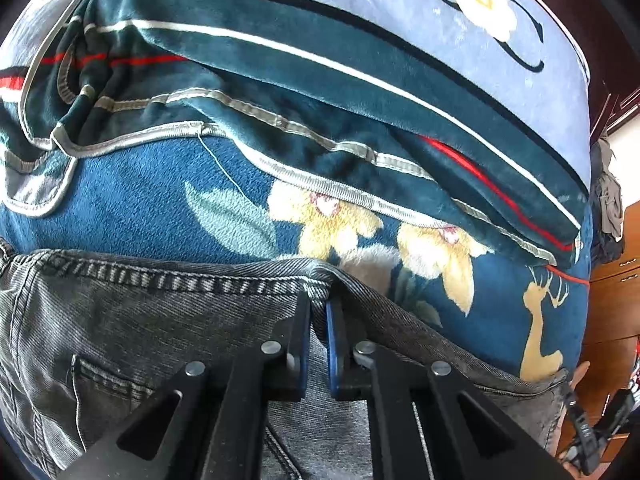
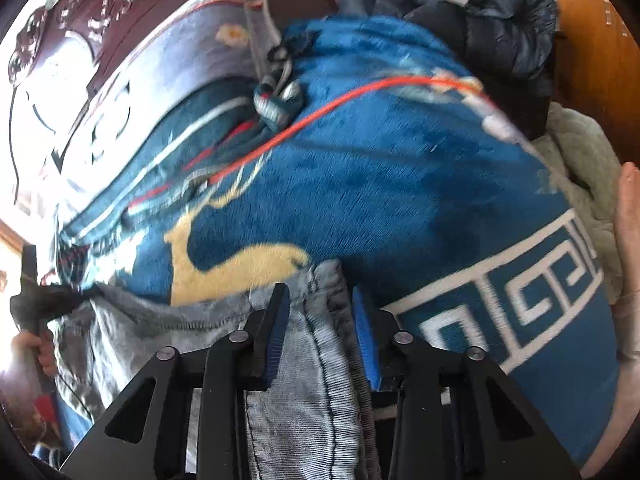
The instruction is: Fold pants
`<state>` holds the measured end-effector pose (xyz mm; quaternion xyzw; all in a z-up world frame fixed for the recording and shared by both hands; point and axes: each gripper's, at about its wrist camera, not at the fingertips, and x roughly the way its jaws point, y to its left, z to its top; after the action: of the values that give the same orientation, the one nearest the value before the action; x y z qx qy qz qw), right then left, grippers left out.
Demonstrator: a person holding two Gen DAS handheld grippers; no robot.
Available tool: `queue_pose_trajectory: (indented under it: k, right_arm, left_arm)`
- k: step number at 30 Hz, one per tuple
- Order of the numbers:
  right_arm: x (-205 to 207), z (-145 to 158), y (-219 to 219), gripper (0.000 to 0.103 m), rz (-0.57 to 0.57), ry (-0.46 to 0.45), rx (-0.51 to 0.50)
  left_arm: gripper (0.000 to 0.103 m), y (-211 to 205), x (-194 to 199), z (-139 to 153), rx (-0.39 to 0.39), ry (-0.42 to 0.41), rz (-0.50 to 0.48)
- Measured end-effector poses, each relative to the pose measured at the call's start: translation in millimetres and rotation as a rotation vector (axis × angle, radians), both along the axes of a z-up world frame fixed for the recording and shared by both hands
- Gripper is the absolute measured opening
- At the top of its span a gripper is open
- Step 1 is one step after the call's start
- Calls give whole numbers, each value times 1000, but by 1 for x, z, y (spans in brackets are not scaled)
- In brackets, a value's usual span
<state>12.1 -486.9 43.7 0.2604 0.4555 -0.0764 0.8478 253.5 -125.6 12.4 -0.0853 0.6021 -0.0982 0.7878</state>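
Grey-black denim pants point(image 1: 140, 320) lie on a blue floral blanket point(image 1: 160, 200). In the left wrist view my left gripper point(image 1: 319, 308) is shut on the stitched top edge of the pants, which bunches between the blue pads. A back pocket point(image 1: 104, 384) shows at lower left. In the right wrist view my right gripper point(image 2: 320, 304) is partly closed around a thick fold of the same pants point(image 2: 316, 360), whose seam runs between the fingers. The pants stretch left from it toward the other gripper point(image 2: 36, 304).
A folded teal striped blanket point(image 1: 320, 92) lies beyond the pants, over a pale blue flowered sheet point(image 1: 480, 40). A dark puffy jacket point(image 2: 500, 28) and a green cloth point(image 2: 580, 160) sit at the far right. A carved wooden headboard point(image 2: 60, 40) and wooden drawers point(image 1: 616, 280) border the bed.
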Motion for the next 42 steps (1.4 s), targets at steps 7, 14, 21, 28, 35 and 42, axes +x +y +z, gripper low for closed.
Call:
queue_pose_trajectory:
  k: [7, 14, 21, 28, 35, 42]
  right_arm:
    - [3, 24, 38, 12, 78, 25, -340]
    - [3, 36, 38, 12, 62, -38, -406]
    - [17, -4, 37, 13, 69, 36, -416]
    - [-11, 24, 24, 40, 7, -17, -302]
    - [-72, 31, 25, 60, -38, -5, -121]
    - [-83, 12, 42, 13, -9, 97, -134]
  left_arm:
    - [8, 28, -11, 4, -19, -9, 1]
    - [8, 50, -19, 9, -31, -24, 15]
    - [12, 43, -18, -4, -5, -39, 22]
    - [75, 79, -38, 35, -140, -85, -21]
    - [77, 127, -107, 66, -85, -116, -184]
    - [77, 215, -138, 68, -37, -61, -43]
